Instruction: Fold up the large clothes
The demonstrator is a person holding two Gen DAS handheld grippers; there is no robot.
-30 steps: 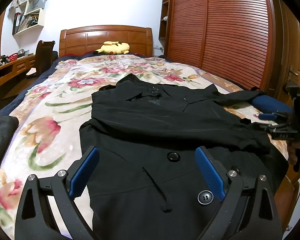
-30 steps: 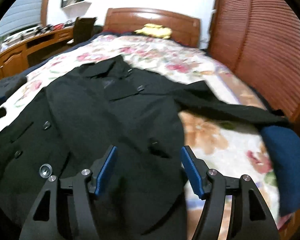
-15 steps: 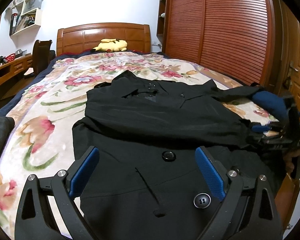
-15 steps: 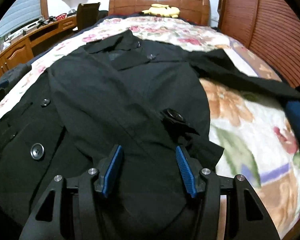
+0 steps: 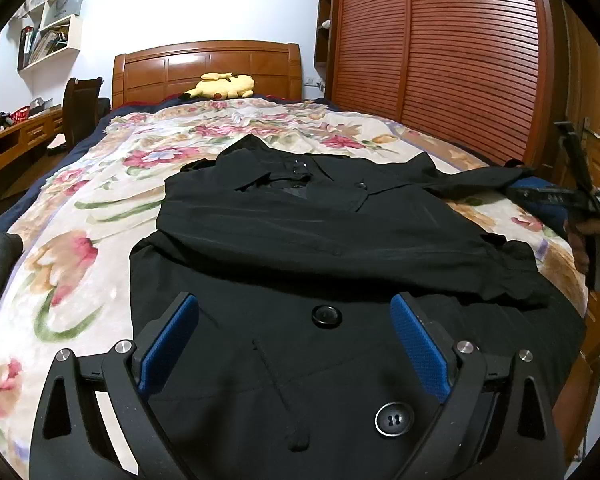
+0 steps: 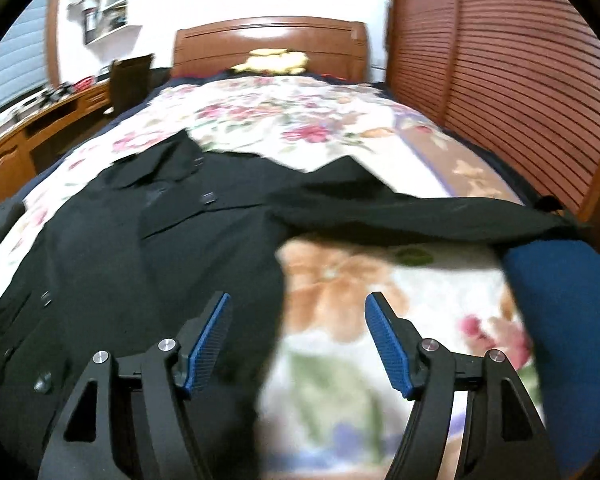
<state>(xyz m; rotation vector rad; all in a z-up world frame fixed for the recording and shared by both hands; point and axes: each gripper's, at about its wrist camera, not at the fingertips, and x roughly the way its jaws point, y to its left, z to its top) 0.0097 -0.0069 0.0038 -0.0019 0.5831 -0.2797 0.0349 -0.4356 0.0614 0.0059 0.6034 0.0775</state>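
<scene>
coat (image 5: 340,232): 1 | plush toy (image 5: 222,85): 1 | chair (image 5: 82,108): 1 | coat buttons (image 5: 326,315): 2

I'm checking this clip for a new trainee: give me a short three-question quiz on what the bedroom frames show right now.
1. True or false: the black coat lies spread on the floral bedspread.
2. Which sleeve is stretched out sideways, not yet folded in? A) the one toward the slatted wardrobe B) the one toward the desk
3. What lies at the wooden headboard?

Key
1. True.
2. A: the sleeve reaches toward the blue cushion; the other one lies folded across the chest.
3. A yellow plush toy.

Both the left gripper and the right gripper hold nothing; the right one's jaws have just been opening.
</scene>
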